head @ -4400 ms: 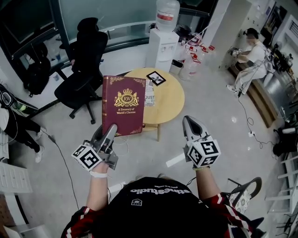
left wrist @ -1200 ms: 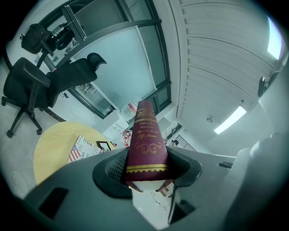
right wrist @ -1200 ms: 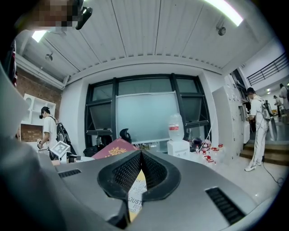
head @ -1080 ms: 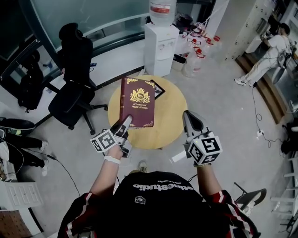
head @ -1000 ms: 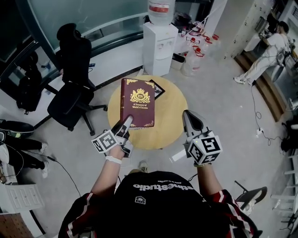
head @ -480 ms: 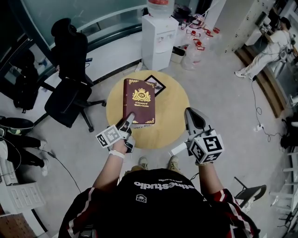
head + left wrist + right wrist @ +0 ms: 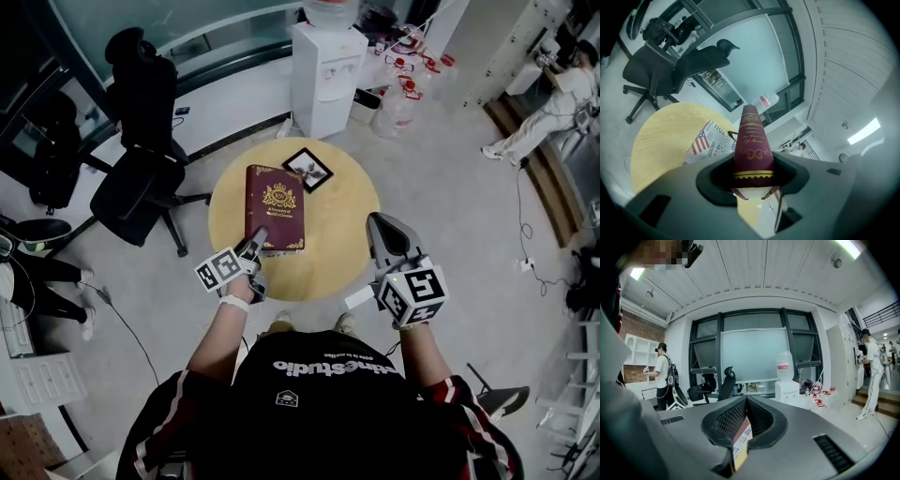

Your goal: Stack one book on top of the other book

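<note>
A maroon book point(image 7: 275, 205) with gold print hangs low and flat over the round wooden table point(image 7: 342, 225). My left gripper point(image 7: 251, 246) is shut on the book's near edge. In the left gripper view the book's spine point(image 7: 751, 136) fills the space between the jaws of the left gripper point(image 7: 751, 164). The second book point(image 7: 707, 142), with a flag-printed cover, lies on the table under and left of it. Whether the two books touch I cannot tell. My right gripper point(image 7: 382, 234) hovers at the table's near right edge, jaws together and holding nothing point(image 7: 746, 401).
A small black-framed picture point(image 7: 307, 169) lies at the table's far side. Beyond the table stand a white water dispenser point(image 7: 326, 61) and several bottles on the floor point(image 7: 408, 89). A black office chair point(image 7: 141, 178) stands left of the table. A person point(image 7: 562, 94) stands far right.
My left gripper has come down toward the table with the maroon book, which now sits lower and flatter over the flag-printed book. The right gripper has shifted a little.
</note>
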Motion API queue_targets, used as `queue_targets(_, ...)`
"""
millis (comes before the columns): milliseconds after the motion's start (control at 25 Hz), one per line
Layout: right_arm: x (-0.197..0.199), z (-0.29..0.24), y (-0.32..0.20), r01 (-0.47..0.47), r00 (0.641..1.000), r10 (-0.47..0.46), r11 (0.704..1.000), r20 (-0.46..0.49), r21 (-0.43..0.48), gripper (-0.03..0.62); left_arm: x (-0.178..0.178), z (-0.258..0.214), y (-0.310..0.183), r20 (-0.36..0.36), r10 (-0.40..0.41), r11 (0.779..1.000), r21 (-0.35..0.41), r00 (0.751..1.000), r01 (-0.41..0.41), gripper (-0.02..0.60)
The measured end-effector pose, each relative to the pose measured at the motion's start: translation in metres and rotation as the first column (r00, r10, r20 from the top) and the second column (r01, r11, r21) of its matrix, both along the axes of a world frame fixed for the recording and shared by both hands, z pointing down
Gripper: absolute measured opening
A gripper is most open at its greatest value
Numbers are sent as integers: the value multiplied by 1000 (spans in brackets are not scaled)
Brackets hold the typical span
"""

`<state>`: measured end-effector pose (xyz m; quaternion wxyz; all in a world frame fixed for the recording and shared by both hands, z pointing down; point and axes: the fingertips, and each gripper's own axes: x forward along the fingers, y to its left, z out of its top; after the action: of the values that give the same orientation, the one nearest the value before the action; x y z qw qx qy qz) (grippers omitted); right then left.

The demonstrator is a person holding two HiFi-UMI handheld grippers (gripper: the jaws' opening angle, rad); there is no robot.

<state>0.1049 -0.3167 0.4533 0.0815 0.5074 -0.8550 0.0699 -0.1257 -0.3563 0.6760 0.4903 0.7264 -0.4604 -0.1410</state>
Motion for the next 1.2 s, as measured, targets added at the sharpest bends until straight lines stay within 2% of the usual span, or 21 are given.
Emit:
queue_targets(280,4,3,-13,20,1000,-20,1000,-2,-12,29,0,34,-11,22,-31,997,-75,999,33,216)
queue_targets(880,13,14,-22,32,999,-32,999,-3,-34,29,4,59,-13,73,-44,993,-102,996,51,225)
queue_targets(1040,15,14,-24,28,1000,-28,999,4,-33,28,2,59,-14,173,-24,995,-94,985,41,246)
queue_targets(1200,13,12,-25,31,1000,-30,999,7,-36,29,-6,59,-17,309,7,996,-81,951,19,276)
